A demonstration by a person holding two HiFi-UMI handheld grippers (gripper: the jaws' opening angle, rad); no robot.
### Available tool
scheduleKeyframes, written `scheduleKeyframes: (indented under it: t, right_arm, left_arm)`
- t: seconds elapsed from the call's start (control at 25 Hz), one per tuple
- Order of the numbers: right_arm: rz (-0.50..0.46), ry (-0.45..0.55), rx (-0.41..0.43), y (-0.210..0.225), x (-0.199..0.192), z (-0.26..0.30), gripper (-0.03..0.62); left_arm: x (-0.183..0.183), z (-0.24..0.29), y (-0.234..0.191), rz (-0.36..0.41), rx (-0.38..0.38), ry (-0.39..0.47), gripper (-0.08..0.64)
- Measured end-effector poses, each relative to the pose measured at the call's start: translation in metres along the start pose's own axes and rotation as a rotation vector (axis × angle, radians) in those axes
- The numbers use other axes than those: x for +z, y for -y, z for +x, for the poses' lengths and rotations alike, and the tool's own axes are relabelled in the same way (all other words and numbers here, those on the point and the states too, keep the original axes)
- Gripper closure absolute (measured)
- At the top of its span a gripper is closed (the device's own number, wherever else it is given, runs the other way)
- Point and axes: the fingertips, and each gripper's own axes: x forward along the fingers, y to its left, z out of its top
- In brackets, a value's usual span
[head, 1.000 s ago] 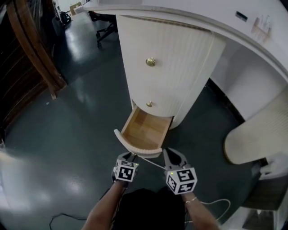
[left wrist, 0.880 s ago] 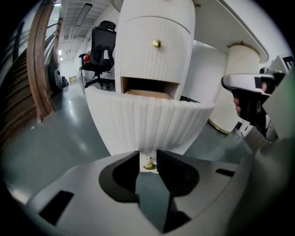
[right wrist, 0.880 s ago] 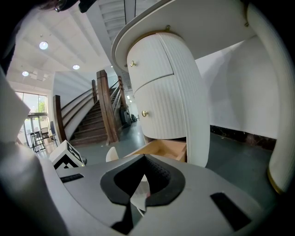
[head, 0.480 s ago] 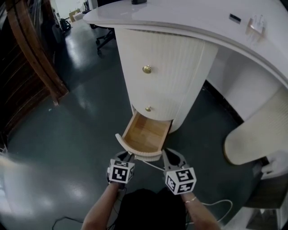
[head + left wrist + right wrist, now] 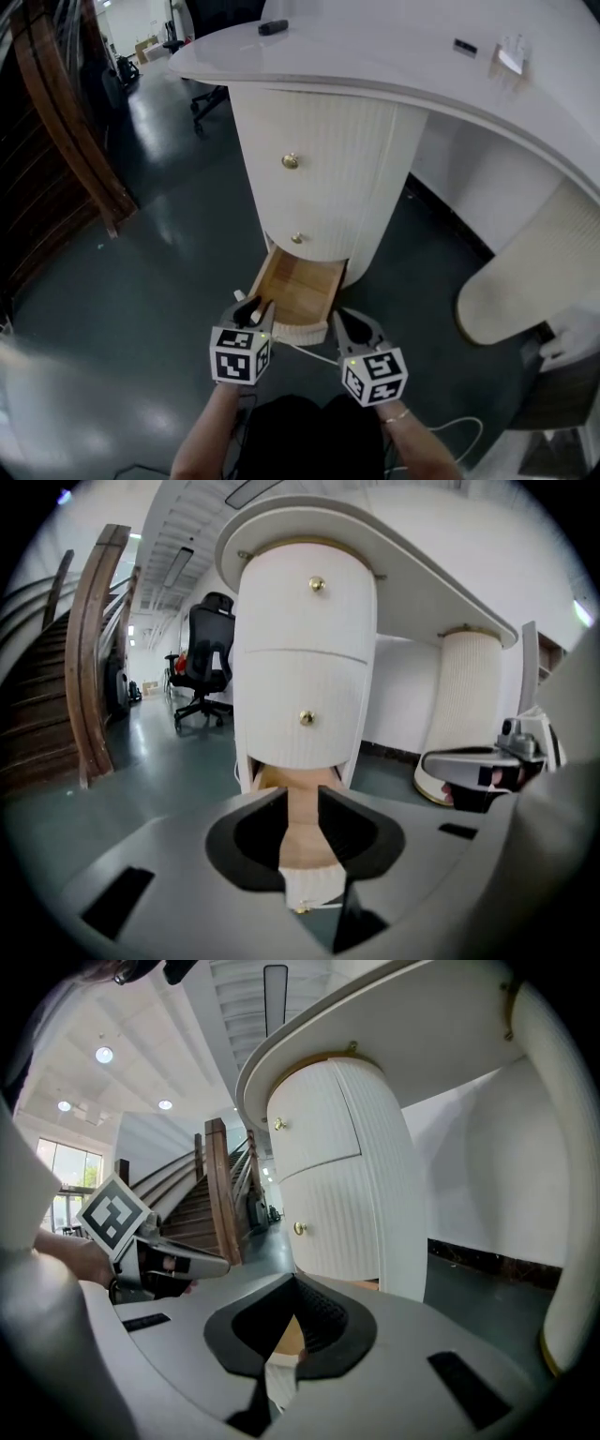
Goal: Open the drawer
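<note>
The white ribbed cabinet [image 5: 323, 159] under the curved desk has two brass knobs [image 5: 291, 161], one above the other. Its bottom drawer [image 5: 298, 289] is pulled out and shows a bare wooden inside. My left gripper [image 5: 251, 311] hovers over the drawer's front left corner, open, with nothing between its jaws. In the left gripper view the left gripper [image 5: 302, 794] frames the drawer [image 5: 305, 834] in the gap between its jaws. My right gripper [image 5: 343, 324] hangs just right of the drawer front. In the right gripper view the right gripper [image 5: 294, 1279] has its tips together and holds nothing.
The curved white desk top [image 5: 394, 56] overhangs the cabinet, with a second ribbed leg [image 5: 525, 281] at the right. A wooden stair rail [image 5: 66, 122] stands at the left and an office chair [image 5: 202, 658] behind. A thin cable [image 5: 441, 427] lies on the dark floor.
My left gripper has risen from below the drawer's front edge to over its front left corner. The right gripper has lifted a little. The drawer stays open as before.
</note>
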Motion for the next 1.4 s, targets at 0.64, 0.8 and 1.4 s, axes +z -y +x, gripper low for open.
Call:
scheduleKeyframes:
  t: [0.64,0.8,1.4]
  right_arm:
    - [-0.036,0.149,-0.005,0.003,0.059,-0.020,0.589]
    - [-0.038,0.141,-0.011,0.007,0.056,-0.022,0.589]
    - [-0.114,0.133,0.013,0.001,0.057,-0.023,0.591]
  left_arm:
    - [0.071,-0.039,0.032,0.053,-0.024,0.245,0.515]
    - [0.073,-0.043,0.037,0.041,-0.028,0.276,0.549]
    - [0.061,-0.035,0.038,0.007,-0.027,0.285,0.557]
